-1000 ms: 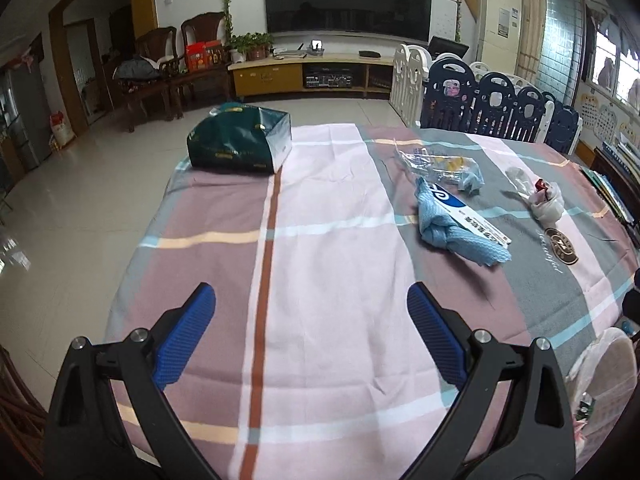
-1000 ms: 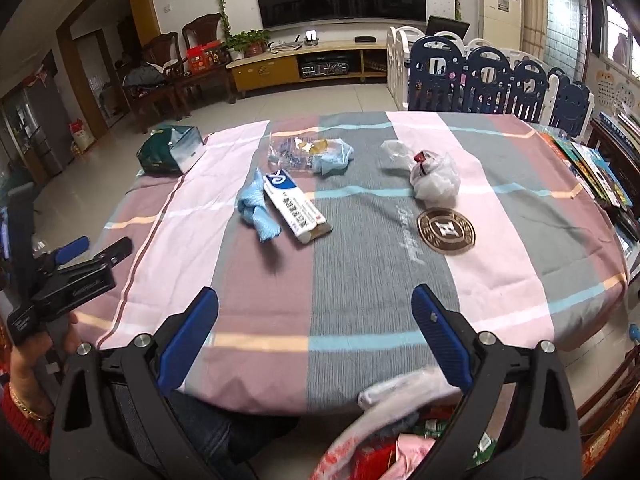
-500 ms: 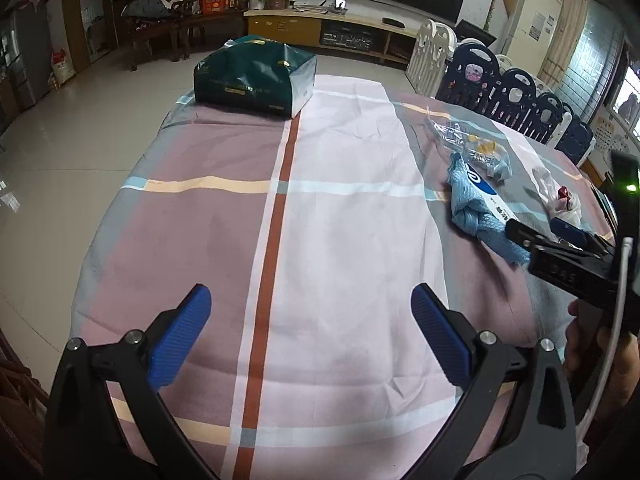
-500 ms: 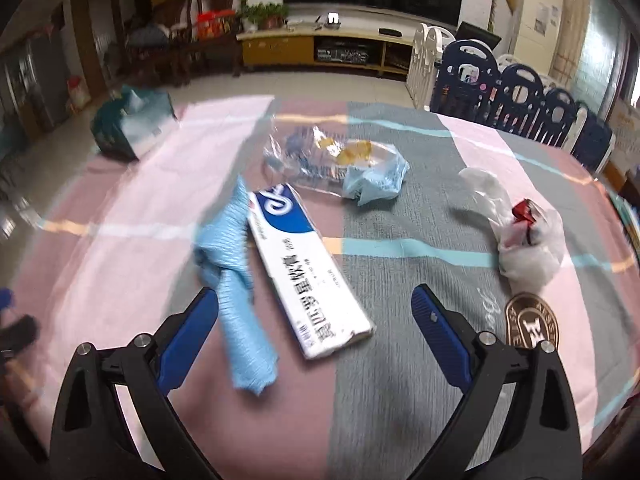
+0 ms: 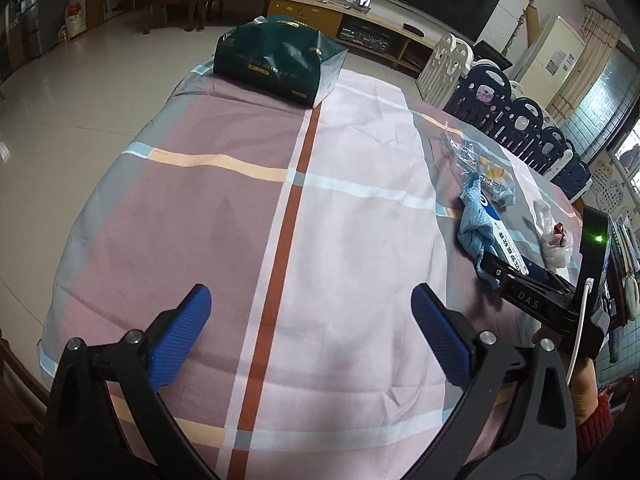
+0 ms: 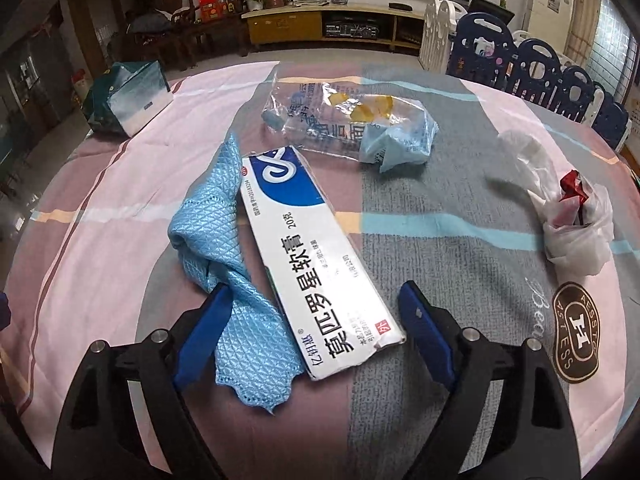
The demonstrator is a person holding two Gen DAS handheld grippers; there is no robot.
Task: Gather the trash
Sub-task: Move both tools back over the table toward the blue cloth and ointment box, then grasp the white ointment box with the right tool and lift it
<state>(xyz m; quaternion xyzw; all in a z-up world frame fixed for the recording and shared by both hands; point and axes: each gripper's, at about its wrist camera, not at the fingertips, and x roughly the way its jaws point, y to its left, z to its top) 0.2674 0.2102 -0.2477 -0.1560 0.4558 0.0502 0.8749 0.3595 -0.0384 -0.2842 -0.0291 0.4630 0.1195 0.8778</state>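
**Ointment box being straddled by the right hand-held gripper**

The white-and-blue ointment box [image 6: 316, 264] is lying flat on the striped cloth of the counter [image 6: 440, 412], its near end being framed by the right hand-held gripper [image 6: 316, 330]; the jaws are being closed, yet the blue pads are not being pressed on the box, which is lying between them with a gap on each side; the light-blue cloth [image 6: 236, 288] is being touched by the left pad and is lying against the box's left long edge, partly under it.

Beyond the box, a crumpled clear plastic wrapper [image 6: 348, 124] with yellow scraps inside is resting on the grey stripe; to the right, well apart, a white plastic bag [image 6: 576, 224] holding something red is sitting near a round brown emblem [image 6: 576, 332] printed on the cloth; at the far left corner a dark green bag [image 6: 124, 100] is standing.

In the left wrist view, the left hand-held gripper [image 5: 310, 336] is being held spread wide above bare pink cloth, with nothing between its pads; the box [image 5: 502, 236], the blue cloth [image 5: 474, 224] and the right hand-held gripper [image 5: 520, 280] are being seen at the right edge, the green bag [image 5: 276, 60] at the far end of the counter [image 5: 200, 220]; a hand [image 5: 580, 380] in a red sleeve is being seen below the right tool.
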